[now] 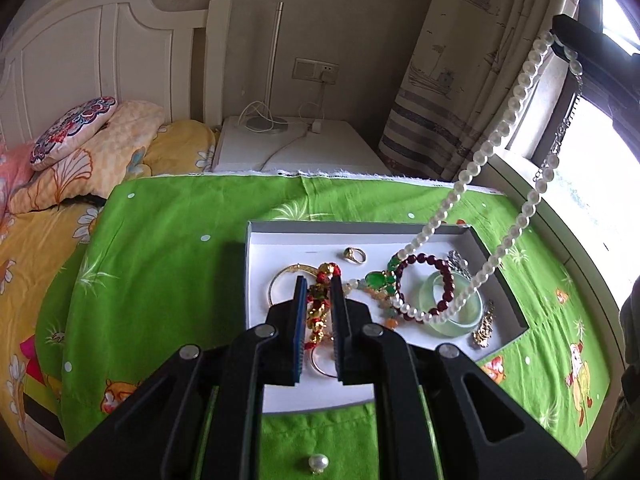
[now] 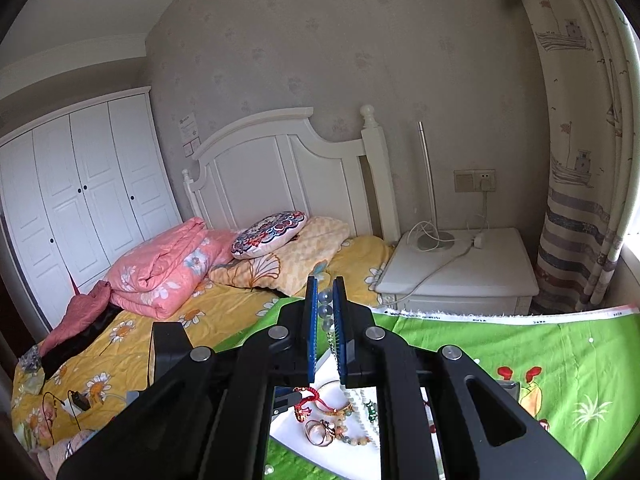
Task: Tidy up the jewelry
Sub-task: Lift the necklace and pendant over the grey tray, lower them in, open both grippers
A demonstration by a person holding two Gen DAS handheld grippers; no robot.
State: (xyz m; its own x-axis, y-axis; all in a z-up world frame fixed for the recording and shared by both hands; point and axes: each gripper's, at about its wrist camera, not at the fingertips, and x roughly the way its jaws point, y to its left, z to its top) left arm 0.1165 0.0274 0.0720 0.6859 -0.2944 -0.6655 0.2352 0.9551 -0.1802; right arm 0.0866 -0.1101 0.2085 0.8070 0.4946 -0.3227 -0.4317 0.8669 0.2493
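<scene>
A white tray [image 1: 288, 248] lies on the green cloth and holds mixed jewelry. My left gripper [image 1: 318, 280] is low over the tray's left half, shut on a red-and-gold cord bracelet [image 1: 318, 312]. A pearl necklace [image 1: 516, 92] hangs in a long loop from my right gripper [image 1: 560, 40] at the upper right; its lower end rests on a jade bangle [image 1: 460, 320] and a dark red bead bracelet [image 1: 424, 280]. In the right wrist view, my right gripper [image 2: 325, 280] is shut on the pearl necklace [image 2: 326, 312], high above the tray [image 2: 288, 432].
Also in the tray are a gold ring [image 1: 354, 255], a green pendant [image 1: 376, 280], a gold bangle [image 1: 280, 280] and a gold chain piece [image 1: 484, 328]. A loose pearl [image 1: 318, 462] lies on the green cloth [image 1: 160, 260]. A white nightstand [image 1: 300, 148] and curtain [image 1: 460, 80] stand behind.
</scene>
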